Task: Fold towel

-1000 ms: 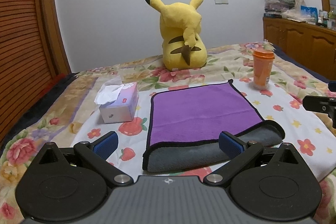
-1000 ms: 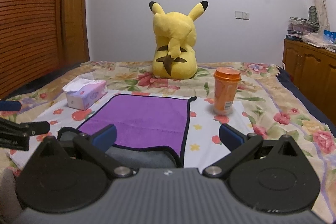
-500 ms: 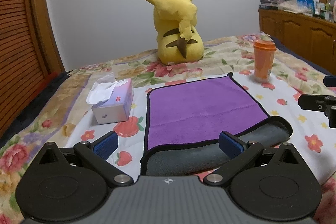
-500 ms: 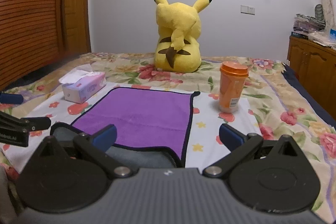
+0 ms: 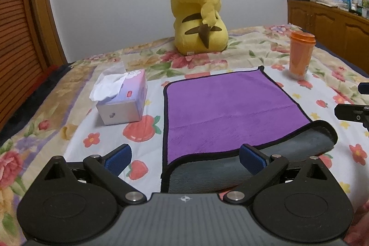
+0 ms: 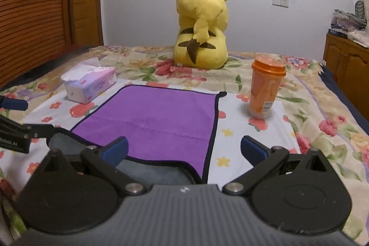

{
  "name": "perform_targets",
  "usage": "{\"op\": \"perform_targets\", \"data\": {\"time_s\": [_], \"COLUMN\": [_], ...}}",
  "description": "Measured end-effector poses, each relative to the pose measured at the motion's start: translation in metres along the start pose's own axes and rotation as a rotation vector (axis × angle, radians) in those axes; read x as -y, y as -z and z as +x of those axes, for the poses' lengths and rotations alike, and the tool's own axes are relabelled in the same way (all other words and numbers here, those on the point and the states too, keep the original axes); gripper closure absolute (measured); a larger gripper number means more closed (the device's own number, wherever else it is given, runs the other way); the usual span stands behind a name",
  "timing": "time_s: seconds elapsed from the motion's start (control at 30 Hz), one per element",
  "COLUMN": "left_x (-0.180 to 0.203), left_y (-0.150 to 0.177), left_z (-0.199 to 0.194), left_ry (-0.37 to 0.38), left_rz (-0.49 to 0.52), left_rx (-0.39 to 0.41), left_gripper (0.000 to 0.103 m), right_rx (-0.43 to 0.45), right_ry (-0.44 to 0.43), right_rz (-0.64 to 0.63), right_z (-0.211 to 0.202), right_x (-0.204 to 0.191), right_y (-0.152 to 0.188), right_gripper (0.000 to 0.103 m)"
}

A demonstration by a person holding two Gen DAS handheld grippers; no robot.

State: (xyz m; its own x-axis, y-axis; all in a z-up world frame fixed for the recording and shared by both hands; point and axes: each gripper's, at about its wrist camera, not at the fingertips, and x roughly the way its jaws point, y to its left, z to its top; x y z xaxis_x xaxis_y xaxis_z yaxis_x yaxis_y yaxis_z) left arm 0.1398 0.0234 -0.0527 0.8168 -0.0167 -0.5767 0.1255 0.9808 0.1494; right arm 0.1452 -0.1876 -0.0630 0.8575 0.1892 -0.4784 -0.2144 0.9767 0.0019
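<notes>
A purple towel (image 5: 228,107) with a black hem and grey underside lies on the flowered bedspread; it also shows in the right wrist view (image 6: 156,117). Its near edge is curled over, grey side up (image 5: 230,172). My left gripper (image 5: 184,159) is open and empty, just above the towel's near left corner. My right gripper (image 6: 183,150) is open and empty, above the towel's near right corner. Each gripper's tip shows at the edge of the other's view.
A tissue box (image 5: 123,100) stands left of the towel. An orange lidded cup (image 6: 265,89) stands at its right. A yellow plush toy (image 5: 199,13) sits behind it. Wooden cabinets (image 5: 327,22) line the right wall, a slatted wooden panel (image 6: 32,8) the left.
Both grippers have moved forward and lower toward the towel's near edge; both stay open and empty. The towel has not moved.
</notes>
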Motion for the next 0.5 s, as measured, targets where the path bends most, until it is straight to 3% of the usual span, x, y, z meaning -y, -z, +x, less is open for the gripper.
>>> {"op": "perform_targets", "data": {"time_s": [0.23, 0.5], "left_x": [-0.012, -0.027], "left_y": [0.0, 0.002], "left_z": [0.019, 0.043], "left_ry": [0.02, 0.059], "left_rz": [-0.017, -0.061], "left_rx": [-0.042, -0.108], "left_gripper": [0.006, 0.024], "right_rx": [-0.033, -0.064], "right_ry": [-0.01, -0.035], "right_rz": [0.0, 0.012], "right_z": [0.017, 0.031], "right_x": [0.003, 0.008], "right_y": [-0.002, -0.001], "right_gripper": [0.0, 0.0]}}
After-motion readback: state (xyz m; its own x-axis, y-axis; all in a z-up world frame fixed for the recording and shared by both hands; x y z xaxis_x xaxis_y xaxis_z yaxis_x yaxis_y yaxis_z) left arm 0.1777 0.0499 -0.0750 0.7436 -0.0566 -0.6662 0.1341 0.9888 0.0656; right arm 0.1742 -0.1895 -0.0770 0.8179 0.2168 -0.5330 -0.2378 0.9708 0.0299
